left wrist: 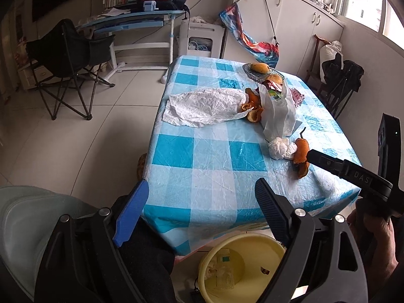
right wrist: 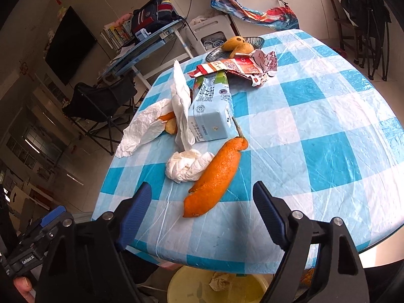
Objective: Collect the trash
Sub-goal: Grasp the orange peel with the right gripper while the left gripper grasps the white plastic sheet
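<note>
A long orange peel [right wrist: 214,179] lies on the checked tablecloth [right wrist: 315,131], just ahead of my open, empty right gripper [right wrist: 202,202]; it also shows in the left wrist view [left wrist: 301,157]. A crumpled white tissue [right wrist: 188,166] touches the peel. Behind it stand a milk carton [right wrist: 213,108], a red snack wrapper [right wrist: 242,68] and white paper [right wrist: 144,126] over more peel. My left gripper [left wrist: 202,202] is open and empty above the table's near edge. A yellow bin [left wrist: 234,267] with some trash sits on the floor under that edge.
A plate with mangoes [right wrist: 234,46] stands at the table's far side. A black folding chair [left wrist: 65,60] and a blue desk [left wrist: 136,22] stand on the floor to the left. Another chair [left wrist: 338,75] is at the far right.
</note>
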A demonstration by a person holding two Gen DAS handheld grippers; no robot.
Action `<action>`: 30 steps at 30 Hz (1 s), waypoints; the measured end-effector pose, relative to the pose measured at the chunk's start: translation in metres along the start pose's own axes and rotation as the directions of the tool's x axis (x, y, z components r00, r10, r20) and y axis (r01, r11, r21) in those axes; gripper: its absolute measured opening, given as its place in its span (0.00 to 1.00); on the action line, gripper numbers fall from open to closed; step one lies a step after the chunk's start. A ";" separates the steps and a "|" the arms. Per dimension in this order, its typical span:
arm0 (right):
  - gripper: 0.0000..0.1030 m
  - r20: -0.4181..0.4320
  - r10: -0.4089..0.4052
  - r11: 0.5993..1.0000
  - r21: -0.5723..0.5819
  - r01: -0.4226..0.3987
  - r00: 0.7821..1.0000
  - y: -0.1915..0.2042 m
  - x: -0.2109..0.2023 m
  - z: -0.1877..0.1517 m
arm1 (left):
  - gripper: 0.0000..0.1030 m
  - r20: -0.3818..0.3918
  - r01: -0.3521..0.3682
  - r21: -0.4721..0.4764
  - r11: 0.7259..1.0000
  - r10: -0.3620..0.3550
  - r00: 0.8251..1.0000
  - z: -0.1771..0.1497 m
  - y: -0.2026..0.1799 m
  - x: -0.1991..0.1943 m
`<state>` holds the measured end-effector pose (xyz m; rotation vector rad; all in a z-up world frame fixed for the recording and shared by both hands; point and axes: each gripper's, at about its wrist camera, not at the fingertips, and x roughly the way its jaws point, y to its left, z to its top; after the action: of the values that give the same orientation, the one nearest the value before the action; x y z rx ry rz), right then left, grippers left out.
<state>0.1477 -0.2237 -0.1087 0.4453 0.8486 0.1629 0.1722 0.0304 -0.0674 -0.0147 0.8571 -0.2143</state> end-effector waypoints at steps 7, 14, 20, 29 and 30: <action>0.61 -0.027 0.030 0.999 0.032 -0.029 0.999 -0.009 0.010 0.002 | 0.80 -0.022 -0.015 0.201 0.979 0.020 1.000 0.051 -0.024 0.065; 0.42 -0.019 0.062 0.995 0.079 -0.060 0.998 -0.022 0.007 0.002 | 0.80 -0.112 -0.006 0.302 0.953 0.041 0.993 0.090 -0.020 0.147; 0.33 -0.020 0.091 0.991 0.103 -0.089 0.996 -0.030 0.008 0.002 | 0.79 -0.128 0.057 0.323 0.945 -0.016 0.992 0.114 -0.021 0.182; 0.20 -0.013 0.153 0.972 0.182 -0.148 0.988 -0.044 0.006 -0.001 | 0.03 -0.114 0.174 0.256 0.951 -0.149 0.982 0.112 -0.022 0.157; 0.20 -0.012 0.155 0.972 0.179 -0.150 0.988 -0.043 0.004 -0.002 | 0.02 -0.099 0.182 0.231 0.956 -0.163 0.982 0.109 -0.020 0.148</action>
<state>0.1473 -0.2599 -0.1316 0.6777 0.8576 0.2364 0.3451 -0.0256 -0.1046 0.1461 0.9046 -0.4843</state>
